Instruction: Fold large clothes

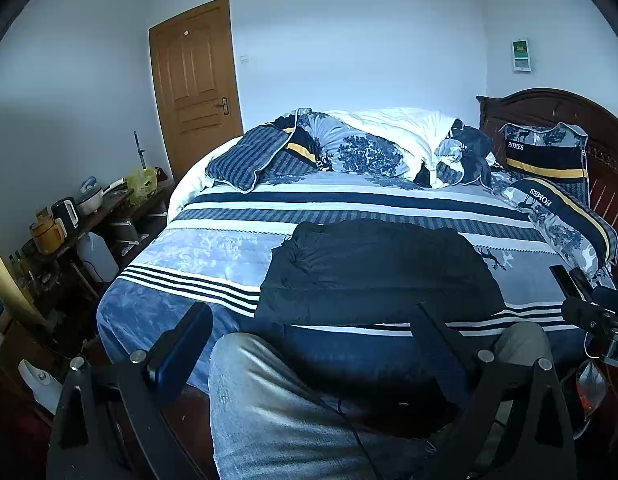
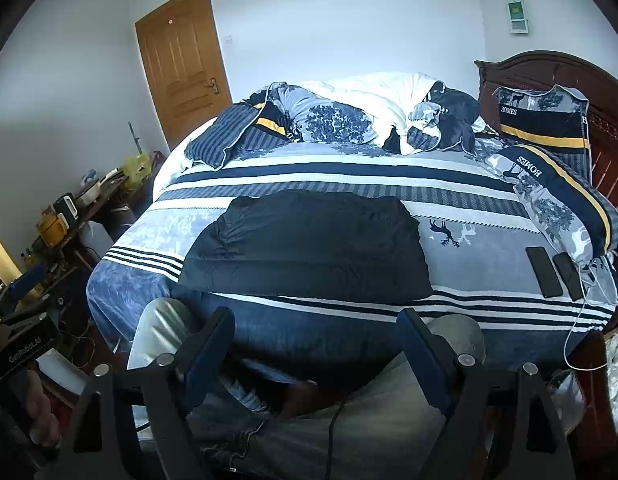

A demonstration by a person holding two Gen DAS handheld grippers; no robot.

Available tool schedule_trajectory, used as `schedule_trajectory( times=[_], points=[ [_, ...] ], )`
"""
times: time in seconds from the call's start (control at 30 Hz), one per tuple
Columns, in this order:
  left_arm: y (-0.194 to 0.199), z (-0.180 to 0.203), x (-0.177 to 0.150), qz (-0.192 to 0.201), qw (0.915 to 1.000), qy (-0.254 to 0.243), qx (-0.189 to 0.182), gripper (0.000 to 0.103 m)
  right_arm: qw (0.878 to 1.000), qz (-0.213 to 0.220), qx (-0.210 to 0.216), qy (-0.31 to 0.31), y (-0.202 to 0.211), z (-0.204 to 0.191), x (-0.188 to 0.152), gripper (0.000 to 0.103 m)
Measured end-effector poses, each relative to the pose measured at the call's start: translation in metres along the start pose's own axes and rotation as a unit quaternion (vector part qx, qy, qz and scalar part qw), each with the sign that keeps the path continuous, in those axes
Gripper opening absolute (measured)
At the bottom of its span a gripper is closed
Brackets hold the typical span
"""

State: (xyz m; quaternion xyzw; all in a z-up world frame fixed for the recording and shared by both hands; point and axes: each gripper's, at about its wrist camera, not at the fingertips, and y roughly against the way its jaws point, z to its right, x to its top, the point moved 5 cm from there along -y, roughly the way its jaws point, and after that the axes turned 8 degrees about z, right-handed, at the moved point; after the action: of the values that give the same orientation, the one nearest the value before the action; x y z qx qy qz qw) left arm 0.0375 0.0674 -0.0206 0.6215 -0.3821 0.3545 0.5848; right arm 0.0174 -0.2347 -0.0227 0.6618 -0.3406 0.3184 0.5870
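A dark navy garment (image 1: 373, 272) (image 2: 305, 248) lies folded flat in a rough rectangle on the striped blue and white bedspread (image 1: 213, 256) (image 2: 469, 184), near the bed's front edge. My left gripper (image 1: 313, 320) hangs open above the person's knees, short of the garment, with nothing between its fingers. My right gripper (image 2: 317, 328) is open too, held over the person's lap just in front of the bed edge, empty. The right device shows at the right edge of the left wrist view, the left device at the left edge of the right wrist view.
Two phones (image 2: 543, 272) with a white cable lie on the bed's right side. Pillows (image 2: 557, 196) and a crumpled quilt (image 2: 361, 112) fill the far side by the wooden headboard (image 2: 549, 72). A cluttered side table (image 1: 73, 216) stands left, a wooden door (image 1: 193, 80) behind.
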Motion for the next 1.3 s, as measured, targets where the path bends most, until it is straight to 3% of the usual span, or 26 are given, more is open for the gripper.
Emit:
schedule_trajectory(
  times=[1.3],
  points=[
    [-0.0038, -0.0075, -0.0024, -0.006, 1.0, -0.002, -0.003, 0.099, 1.0, -0.007, 0.004, 0.0, -0.0023, -0.001, -0.0066, 0.085]
  ],
)
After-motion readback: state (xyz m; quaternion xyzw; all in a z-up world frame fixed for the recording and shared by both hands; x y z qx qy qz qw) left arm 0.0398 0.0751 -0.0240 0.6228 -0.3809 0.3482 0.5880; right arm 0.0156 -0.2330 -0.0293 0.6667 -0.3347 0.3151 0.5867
